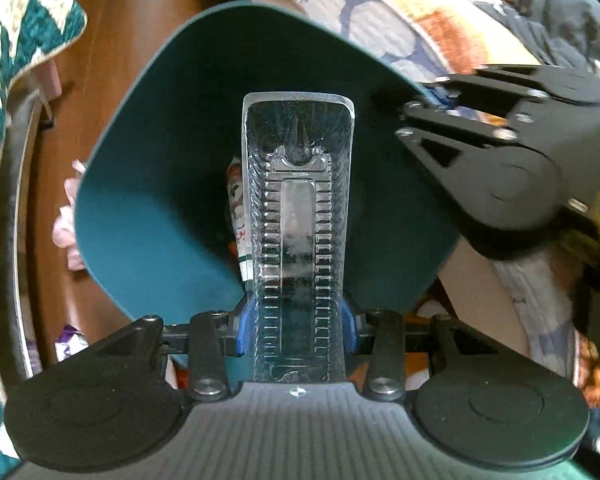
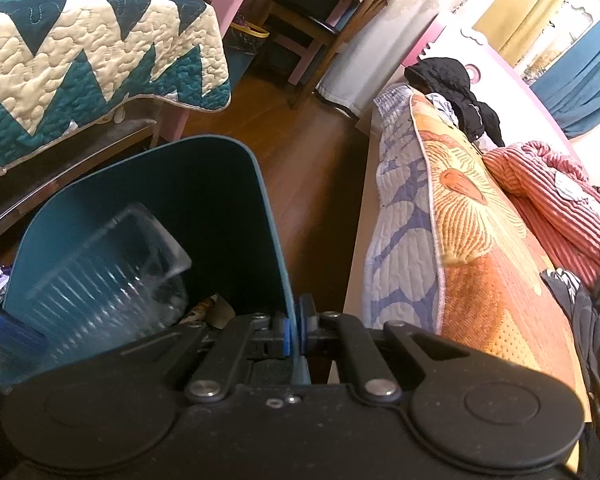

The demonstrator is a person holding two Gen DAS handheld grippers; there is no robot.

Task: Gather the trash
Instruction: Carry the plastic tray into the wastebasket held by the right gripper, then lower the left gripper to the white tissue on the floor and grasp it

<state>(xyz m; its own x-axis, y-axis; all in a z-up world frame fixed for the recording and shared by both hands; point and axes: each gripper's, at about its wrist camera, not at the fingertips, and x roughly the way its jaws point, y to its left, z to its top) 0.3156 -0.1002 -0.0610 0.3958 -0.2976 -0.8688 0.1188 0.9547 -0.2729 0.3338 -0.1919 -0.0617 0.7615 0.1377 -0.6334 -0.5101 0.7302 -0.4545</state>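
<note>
A clear ribbed plastic tray is gripped between the blue pads of my left gripper, with its far end inside the teal trash bin. A crumpled printed wrapper lies inside the bin. My right gripper is shut on the bin's right wall; it shows in the left wrist view at the bin's right rim. The tray also shows in the right wrist view, tilted into the bin.
A bed with a patterned quilt and a red striped blanket stands right of the bin. A zigzag teal quilt hangs at the left. Small wrappers lie on the wooden floor.
</note>
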